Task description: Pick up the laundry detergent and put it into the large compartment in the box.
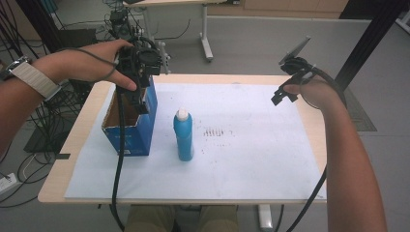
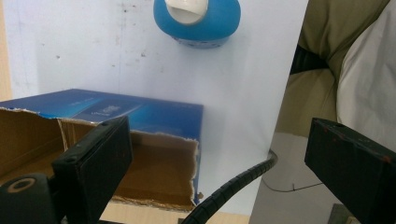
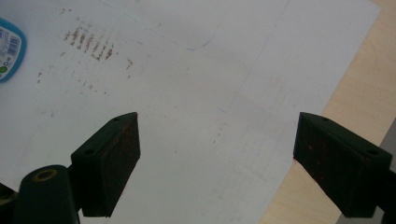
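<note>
The left tongs (image 1: 140, 82) are held above the far end of the box (image 1: 129, 126), and their jaws are spread wide with nothing between them. In the left gripper view the torn cardboard rim of the box (image 2: 140, 154) is seen just beyond the left jaw, with the brown inside open to the top. The box is set on the white sheet (image 1: 241, 159) at the left part of the worktop (image 1: 77, 145). The bottle (image 1: 183, 135) is stood upright just beside the box, to its right, apart from it; its white cap (image 2: 187, 10) is seen from above in the left gripper view.

The right tongs (image 1: 285, 94) are held over the far right corner of the sheet, well apart from the bottle. Their jaws are likewise spread wide and nothing is gripped. In the right gripper view the stained sheet (image 3: 196, 93) lies below them, and the bottle's label edge (image 3: 9, 51) is caught at the left border.
</note>
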Demonstrator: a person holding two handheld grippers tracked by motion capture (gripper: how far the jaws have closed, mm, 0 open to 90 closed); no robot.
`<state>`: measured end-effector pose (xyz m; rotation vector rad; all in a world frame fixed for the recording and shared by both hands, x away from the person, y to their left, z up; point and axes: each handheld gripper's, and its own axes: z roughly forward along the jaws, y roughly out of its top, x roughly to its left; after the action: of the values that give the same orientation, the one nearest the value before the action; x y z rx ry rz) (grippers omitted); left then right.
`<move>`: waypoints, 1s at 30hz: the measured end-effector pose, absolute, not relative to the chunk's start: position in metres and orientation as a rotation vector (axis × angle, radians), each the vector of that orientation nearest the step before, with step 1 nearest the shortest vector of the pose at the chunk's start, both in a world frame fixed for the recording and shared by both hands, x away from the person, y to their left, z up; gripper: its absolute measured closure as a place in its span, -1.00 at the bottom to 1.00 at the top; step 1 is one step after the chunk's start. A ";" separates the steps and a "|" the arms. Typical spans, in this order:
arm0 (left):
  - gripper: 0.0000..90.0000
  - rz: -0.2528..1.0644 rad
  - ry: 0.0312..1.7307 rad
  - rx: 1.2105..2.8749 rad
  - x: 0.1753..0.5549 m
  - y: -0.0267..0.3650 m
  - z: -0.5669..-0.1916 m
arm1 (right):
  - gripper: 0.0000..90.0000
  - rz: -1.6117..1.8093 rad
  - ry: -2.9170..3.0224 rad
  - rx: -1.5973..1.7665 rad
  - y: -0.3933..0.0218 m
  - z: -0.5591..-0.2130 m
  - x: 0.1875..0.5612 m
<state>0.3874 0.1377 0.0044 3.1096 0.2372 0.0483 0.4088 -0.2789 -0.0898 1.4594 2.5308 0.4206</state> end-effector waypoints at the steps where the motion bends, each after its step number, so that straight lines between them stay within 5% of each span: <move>1: -0.84 0.048 0.244 3.109 0.387 0.138 0.005 | -0.68 0.423 2.532 1.459 -0.278 -0.089 0.409; 30: -0.83 0.059 0.272 3.109 0.383 0.132 0.010 | -0.67 0.432 2.529 1.452 -0.283 -0.087 0.406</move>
<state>0.3831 0.1316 0.0104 3.1088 0.2725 0.0587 0.4057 -0.2829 -0.0867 1.4520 2.5288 0.4322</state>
